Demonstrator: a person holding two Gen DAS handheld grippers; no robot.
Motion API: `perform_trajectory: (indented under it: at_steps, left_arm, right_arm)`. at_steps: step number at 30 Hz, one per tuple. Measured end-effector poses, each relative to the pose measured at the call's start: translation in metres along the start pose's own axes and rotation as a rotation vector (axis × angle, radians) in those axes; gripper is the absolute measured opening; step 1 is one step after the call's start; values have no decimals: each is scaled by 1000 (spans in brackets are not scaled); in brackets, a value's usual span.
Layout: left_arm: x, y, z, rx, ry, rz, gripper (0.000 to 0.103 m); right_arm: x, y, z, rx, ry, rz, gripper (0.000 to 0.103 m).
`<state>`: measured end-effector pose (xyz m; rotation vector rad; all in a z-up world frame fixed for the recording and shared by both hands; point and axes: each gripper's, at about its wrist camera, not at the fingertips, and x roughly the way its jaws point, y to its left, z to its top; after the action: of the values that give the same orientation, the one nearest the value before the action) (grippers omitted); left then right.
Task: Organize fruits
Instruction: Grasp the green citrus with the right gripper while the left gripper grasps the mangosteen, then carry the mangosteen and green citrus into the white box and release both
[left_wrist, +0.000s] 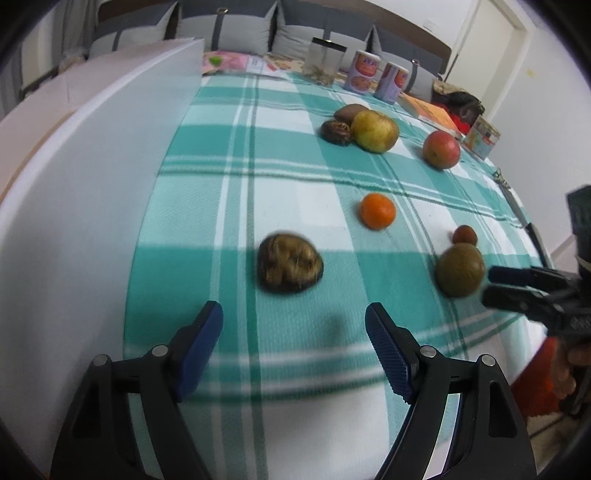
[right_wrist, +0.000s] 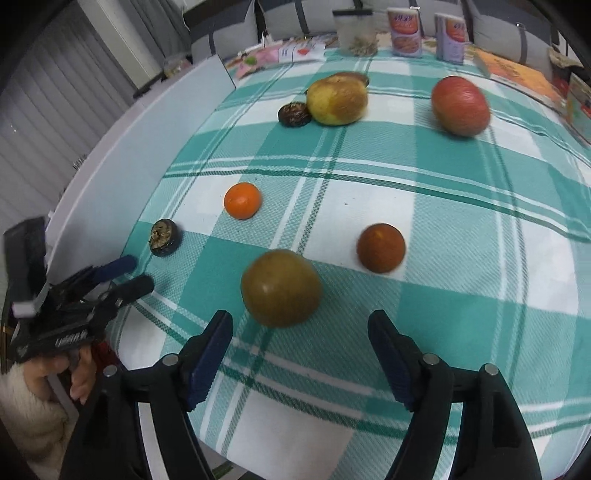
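Teal-and-white checked tablecloth (right_wrist: 424, 206) covers the table, fruit scattered over it. Left gripper (left_wrist: 293, 326) hangs over the near edge, jaws spread wide with nothing between them; a dark wrinkled fruit (left_wrist: 290, 267) lies just beyond its fingertips. Right gripper (right_wrist: 300, 334) also released, jaws apart and gripping nothing; a greenish-brown round fruit (right_wrist: 280, 288) rests on the cloth just ahead of its blue pads, not touching them. Small reddish-brown fruit (right_wrist: 380, 247) sits just right of and behind it. Orange (right_wrist: 242, 200) lies mid-table, to the left. Farther back, a yellow apple (right_wrist: 338, 101) touches a small dark fruit (right_wrist: 294, 115) on its left, with another brown fruit partly hidden behind. Red apple (right_wrist: 460, 107) stands alone, far right. Along the far edge: a clear jar (right_wrist: 356, 31) and two cans (right_wrist: 404, 31). A hand (right_wrist: 79, 380) holds the left gripper's handle.
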<state>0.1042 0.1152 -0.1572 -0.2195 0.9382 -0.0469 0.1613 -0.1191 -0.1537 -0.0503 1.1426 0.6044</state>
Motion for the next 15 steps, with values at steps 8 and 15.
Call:
perform_trajectory:
  at_steps: [8, 15]
  left_arm:
    - [25, -10, 18, 74, -8, 79, 66]
    - [20, -2, 20, 39, 16, 69, 43]
  right_arm:
    - [8, 17, 9, -55, -46, 12, 76]
    - [29, 28, 19, -69, -22, -58, 49]
